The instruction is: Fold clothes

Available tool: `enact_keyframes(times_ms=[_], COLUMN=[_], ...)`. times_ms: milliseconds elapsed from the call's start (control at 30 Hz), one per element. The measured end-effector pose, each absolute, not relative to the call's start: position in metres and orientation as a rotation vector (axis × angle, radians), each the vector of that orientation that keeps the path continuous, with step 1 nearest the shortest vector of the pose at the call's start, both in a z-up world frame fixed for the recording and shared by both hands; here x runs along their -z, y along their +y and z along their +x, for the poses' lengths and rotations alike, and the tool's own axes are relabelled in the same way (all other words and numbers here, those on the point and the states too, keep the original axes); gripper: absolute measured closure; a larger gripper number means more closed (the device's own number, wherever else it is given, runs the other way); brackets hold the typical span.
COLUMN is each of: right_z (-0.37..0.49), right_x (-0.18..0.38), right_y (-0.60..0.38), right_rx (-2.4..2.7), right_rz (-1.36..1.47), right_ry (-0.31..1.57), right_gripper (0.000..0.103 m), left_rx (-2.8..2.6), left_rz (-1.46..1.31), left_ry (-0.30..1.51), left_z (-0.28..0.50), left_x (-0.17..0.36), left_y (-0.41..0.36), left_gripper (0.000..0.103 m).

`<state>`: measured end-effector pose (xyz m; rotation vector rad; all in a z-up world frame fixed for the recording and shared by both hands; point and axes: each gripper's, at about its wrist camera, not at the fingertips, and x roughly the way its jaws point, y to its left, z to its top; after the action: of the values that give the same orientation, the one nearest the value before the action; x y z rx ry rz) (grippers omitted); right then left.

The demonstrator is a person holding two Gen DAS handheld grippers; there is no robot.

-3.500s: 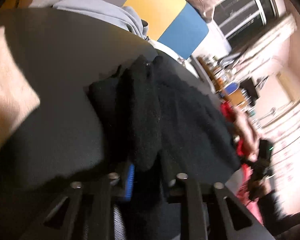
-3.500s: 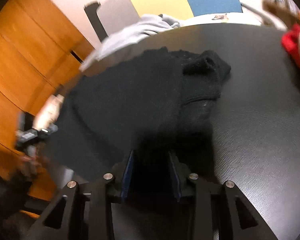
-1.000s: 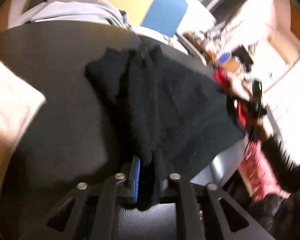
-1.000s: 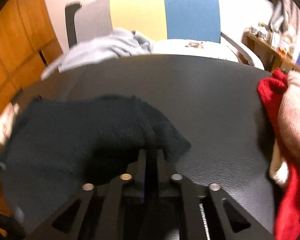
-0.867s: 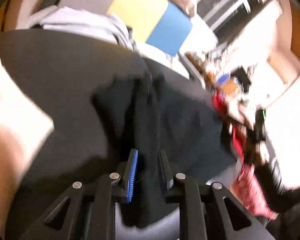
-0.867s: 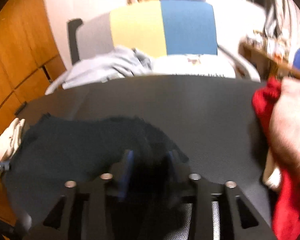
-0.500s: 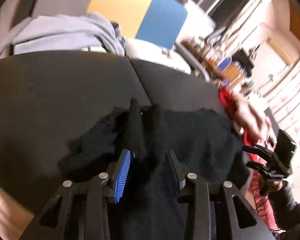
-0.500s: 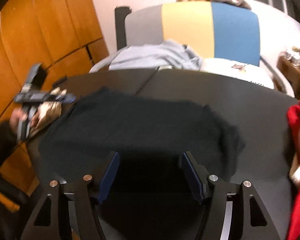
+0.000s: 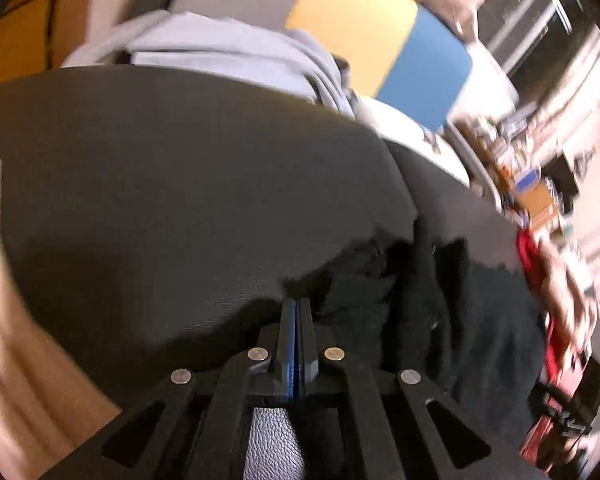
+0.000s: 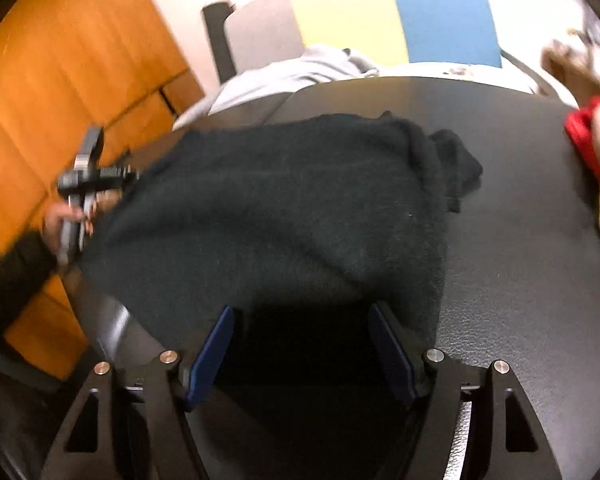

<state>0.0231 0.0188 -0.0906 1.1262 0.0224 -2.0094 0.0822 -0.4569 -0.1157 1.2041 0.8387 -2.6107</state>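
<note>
Both tongs off the black garment — one fold stage closed out.

The left tongs, which gripped a bunched edge a second ago, are now clenched on nothing, just beside the cloth's left edge. The right tongs have let go and are opening, the near hem lying between them unpressed. The garment lies spread on the dark table, a thick roll along its right side — judged part-folded, needing fresh grips. A red and cream pile sits near, a grey garment at the far edge; neither blocks the next fold.
</note>
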Motion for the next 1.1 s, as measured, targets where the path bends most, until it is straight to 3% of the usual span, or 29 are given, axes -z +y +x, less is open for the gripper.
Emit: enact_keyframes(times_ms=[33,100,200,300,533,600,633,667,767,833,900,967,1100], right_z=[0.020,0.012,0.003,-0.026,-0.115,-0.129,-0.136,-0.135,-0.132,-0.129,-0.126,-0.123,-0.127], right_x=[0.089,0.079,0.044,0.022,0.045,0.063,0.072,0.074,0.079,0.075,0.069,0.058,0.049], right_y=[0.020,0.020,0.017,0.008,-0.040,-0.050,-0.055,-0.056,-0.058,-0.058,-0.059,-0.061,-0.061], right_rx=[2.009,2.012,2.073,2.134,2.118,2.068,2.042,2.039,2.030,2.041,2.060,2.089,2.171], right_rz=[1.145,1.160,1.031,0.958,1.137,1.245,1.296,1.296,1.296,1.274,1.238,1.179,1.102], right_ry=[-0.009,-0.035,-0.024,0.015,0.173,0.192,0.201,0.203,0.208,0.216,0.229,0.231,0.209], right_gripper=[0.032,0.032,0.032,0.032,0.032,0.043,0.064,0.073,0.081,0.090,0.097,0.097,0.097], left_rx=[2.656,2.742,2.839,2.874,2.912,2.933,2.940,2.944,2.957,2.959,2.934,2.911,2.789], left_rz=[1.164,1.136,1.159,1.239,1.401,1.423,1.433,1.442,1.497,1.485,1.407,1.271,1.251], left_ry=[0.873,0.898,0.771,0.739,0.672,0.672,0.683,0.697,0.720,0.637,0.618,0.684,0.784], left_z=[0.088,0.096,0.099,0.083,0.056,0.052,0.050,0.048,0.037,0.038,0.042,0.051,0.051], left_x=[0.109,0.099,0.089,0.093,0.103,0.103,0.104,0.104,0.107,0.103,0.098,0.093,0.110], left_y=[-0.451,-0.442,-0.419,-0.408,-0.393,-0.391,-0.393,-0.396,-0.394,-0.388,-0.389,-0.399,-0.413], left_gripper=[0.090,0.084,0.082,0.072,0.065,0.061,0.059,0.058,0.063,0.097,0.097,0.097,0.096])
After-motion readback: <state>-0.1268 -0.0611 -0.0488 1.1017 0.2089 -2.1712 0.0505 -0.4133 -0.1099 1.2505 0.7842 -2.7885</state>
